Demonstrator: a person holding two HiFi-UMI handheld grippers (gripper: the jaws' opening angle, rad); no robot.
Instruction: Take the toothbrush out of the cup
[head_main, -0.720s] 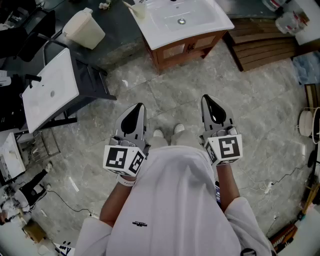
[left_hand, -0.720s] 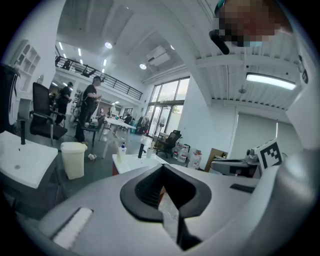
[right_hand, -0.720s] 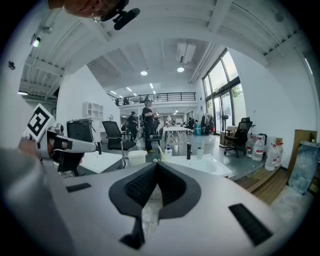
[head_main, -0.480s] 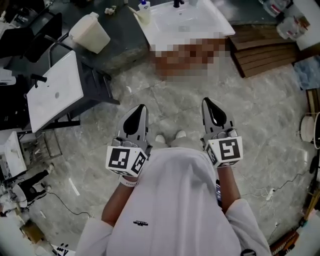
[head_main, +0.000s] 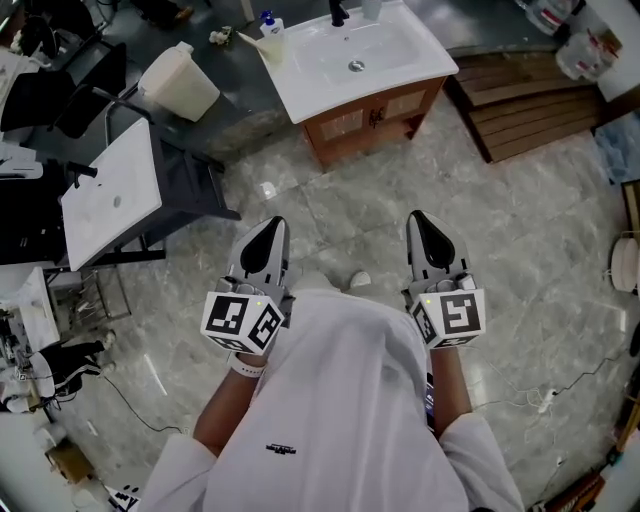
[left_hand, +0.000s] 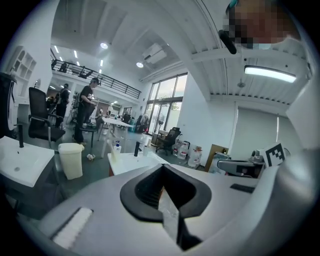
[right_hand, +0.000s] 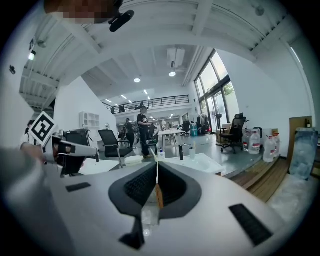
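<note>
Standing on the marble floor (head_main: 330, 200), well apart from the sink worktop (head_main: 400, 60) ahead. Holding the left gripper (head_main: 272, 228) and the right gripper (head_main: 420, 220) out in front of the body, side by side, both clenched tight on nothing. Spotting the cup (right_hand: 192, 151) at the back of the basin, just beside the tap (right_hand: 181, 150). Too small in every view to make out the toothbrush inside it.

Likely trouble from here:
- Arriving with the jaws not yet parted and knocking the cup over into the basin.
- Closing on the cup's rim instead of the brush handle and lifting both together.
- Pulling at a slant and tipping the cup, with no second gripper steadying it.
- Mistaking the soap bottle (head_main: 268, 20) at the worktop's left corner for the target.

Compared with the earlier head view:
- Sink worktop lower in the picture with more of its back edge showing, so probably a step nearer.
- Only one shoe (head_main: 360, 280) visible past the shirt instead of two.
- Grippers unchanged, shut and empty.
</note>
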